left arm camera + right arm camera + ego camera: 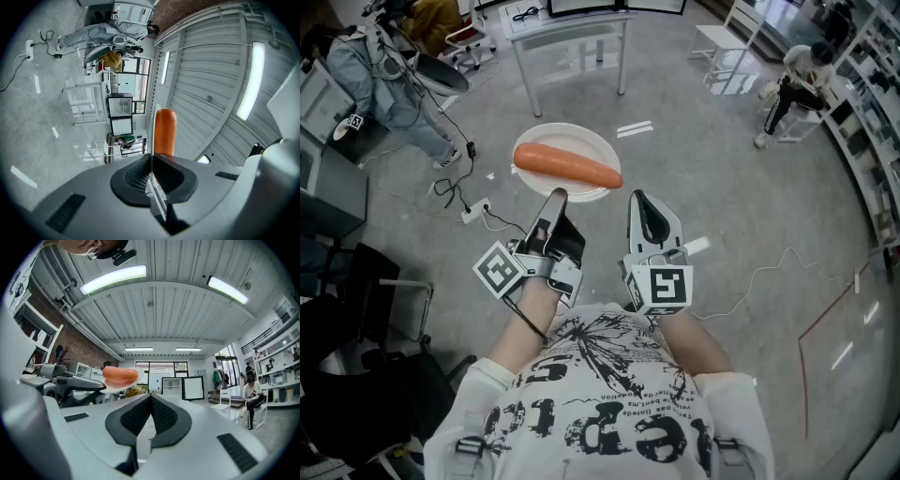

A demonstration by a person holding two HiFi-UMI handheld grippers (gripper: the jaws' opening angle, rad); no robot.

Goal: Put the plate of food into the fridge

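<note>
Carrying state: the plate (581, 141) with its sausage (567, 166) is held in the air above the floor (722, 187), upper centre of the head view, resting on nothing.
Left gripper (555, 202): its fingers are pinched on the near rim of the plate. In the left gripper view the thin rim runs straight between the two pads, with the sausage (165, 131) standing just beyond them.
Reason for hold: a grip at the rim alone keeps the fingers clear of the food. It also leaves the whole weight hanging out ahead of the fingers, so in my judgement the plate must be kept level.
Sausage: lies lengthwise across the plate, unsecured. In the right gripper view it shows left of centre (119, 375), riding on the plate (132, 377), which looks roughly level.
Right gripper (639, 199): fingers pressed together with nothing between them, held just right of the plate and apart from it. Judged to be kept free for a door.
Fridge: not identified. Glass-fronted cabinets (183, 387) stand far off at centre of the right gripper view; whether one is the fridge cannot be told.
Task progress: plate lifted and in carriage, not yet stowed.
Risk: a tilt could roll the sausage off.
</note>
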